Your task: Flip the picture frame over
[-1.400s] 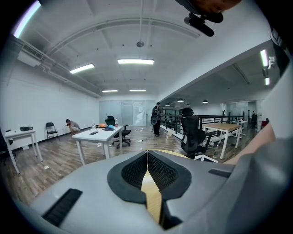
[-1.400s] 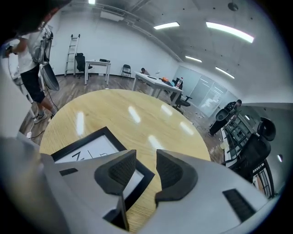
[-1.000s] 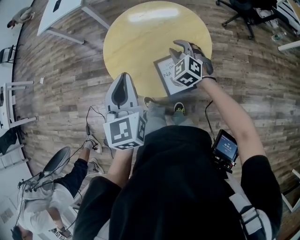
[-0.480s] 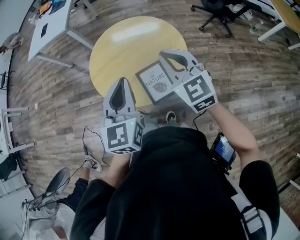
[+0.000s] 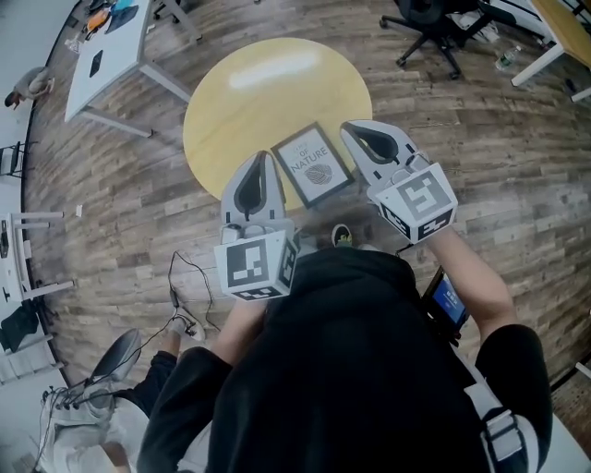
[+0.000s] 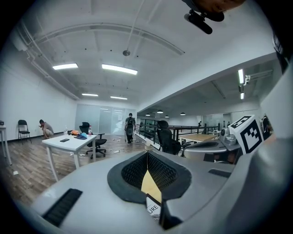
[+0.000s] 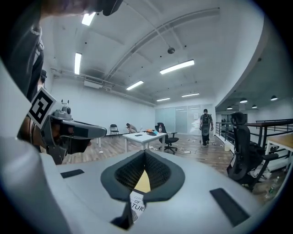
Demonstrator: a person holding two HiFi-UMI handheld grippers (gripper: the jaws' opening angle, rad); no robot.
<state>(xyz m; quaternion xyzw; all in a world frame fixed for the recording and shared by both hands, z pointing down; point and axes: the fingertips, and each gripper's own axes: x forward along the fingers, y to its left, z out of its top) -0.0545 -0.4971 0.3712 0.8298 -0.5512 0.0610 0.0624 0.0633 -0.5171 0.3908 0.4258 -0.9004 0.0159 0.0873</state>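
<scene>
Left gripper view: the left gripper [image 6: 147,153] has its jaws pressed together at the tips and holds nothing. Through the gap behind the tips show a strip of the round yellow surface [image 6: 147,183] and a corner of the picture frame [image 6: 154,211].

Right gripper view shows much the same. The right gripper [image 7: 144,153] has just been closing its jaws, which now meet with nothing between them.

Head view looks steeply down on both grippers, held side by side and clear of the frame. The frame lies flat, print side up, near the close edge of the surface, between the two tips. Neither gripper touches it.

On this showing, no flip is in hand at this instant. It is either finished or not begun, and the upturned print cannot settle which. If a turn is still due, one gripper would need to open, come down to an edge of the frame, pinch it and tip it over.

Round the surface lies a wooden floor [image 5: 480,157]. A white work surface [image 5: 106,42] stands at upper left, a black office chair [image 5: 434,23] at upper right, and a loose cable [image 5: 187,277] lies near the person's feet. Far off, someone with a backpack [image 7: 205,124] stands in a bright open office.
</scene>
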